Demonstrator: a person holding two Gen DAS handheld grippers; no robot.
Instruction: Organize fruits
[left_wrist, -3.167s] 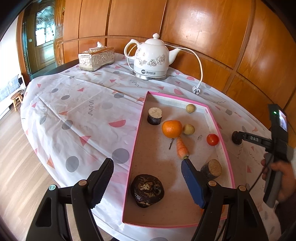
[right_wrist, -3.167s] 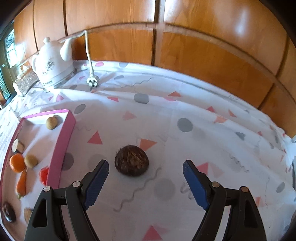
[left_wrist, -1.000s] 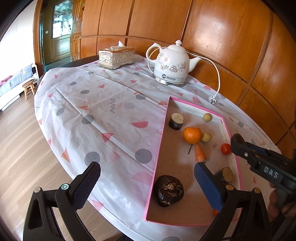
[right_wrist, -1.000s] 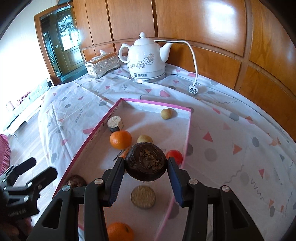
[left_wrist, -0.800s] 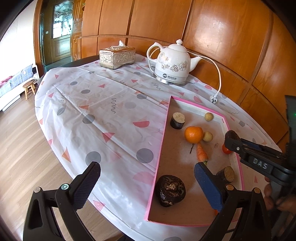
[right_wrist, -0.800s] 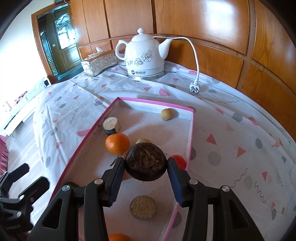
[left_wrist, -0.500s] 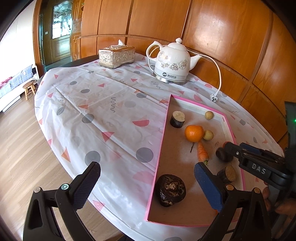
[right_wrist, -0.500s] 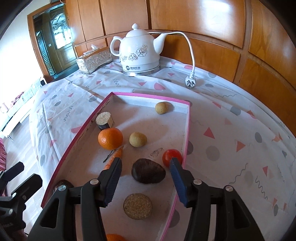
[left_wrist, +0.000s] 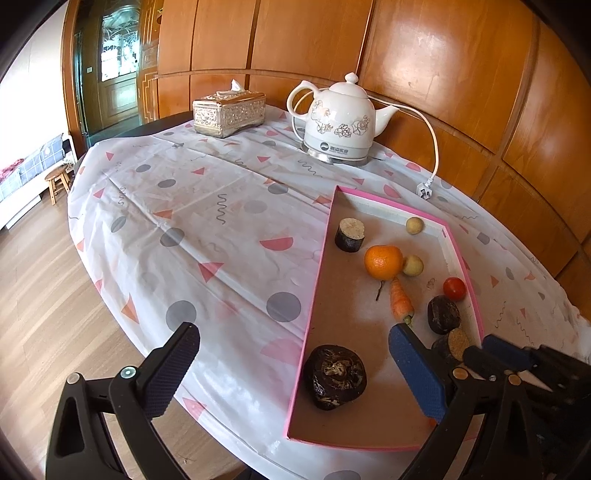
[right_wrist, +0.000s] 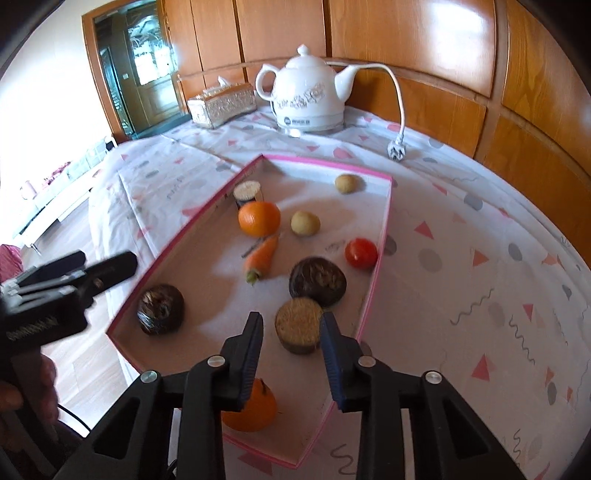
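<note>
A pink-rimmed tray (left_wrist: 320, 258) (right_wrist: 382, 236) holds the produce. In it lie an orange (left_wrist: 383, 261) (right_wrist: 259, 218), a carrot (left_wrist: 401, 303) (right_wrist: 263, 256), a tomato (left_wrist: 454, 288) (right_wrist: 361, 252), two small potatoes, two cut brown stubs and two dark brown round fruits. One dark fruit (right_wrist: 317, 281) (left_wrist: 443, 314) lies free in the tray beside the tomato, ahead of my right gripper (right_wrist: 291, 328), which is open and empty above a brown stub (right_wrist: 298, 325). My left gripper (left_wrist: 291, 365) is open and empty over the tray's near left corner, by the other dark fruit (left_wrist: 335, 376).
A white electric kettle (left_wrist: 338, 122) with cord and plug and a silver tissue box (left_wrist: 229, 112) stand at the table's far side. A second orange (right_wrist: 251, 406) lies at the tray's near end under my right gripper. The table edge and wooden floor are to the left.
My right gripper carried the dark fruit over the tray, opened and let it go beside the tomato, then drew back toward the near end. The left gripper stayed open and nearly still.
</note>
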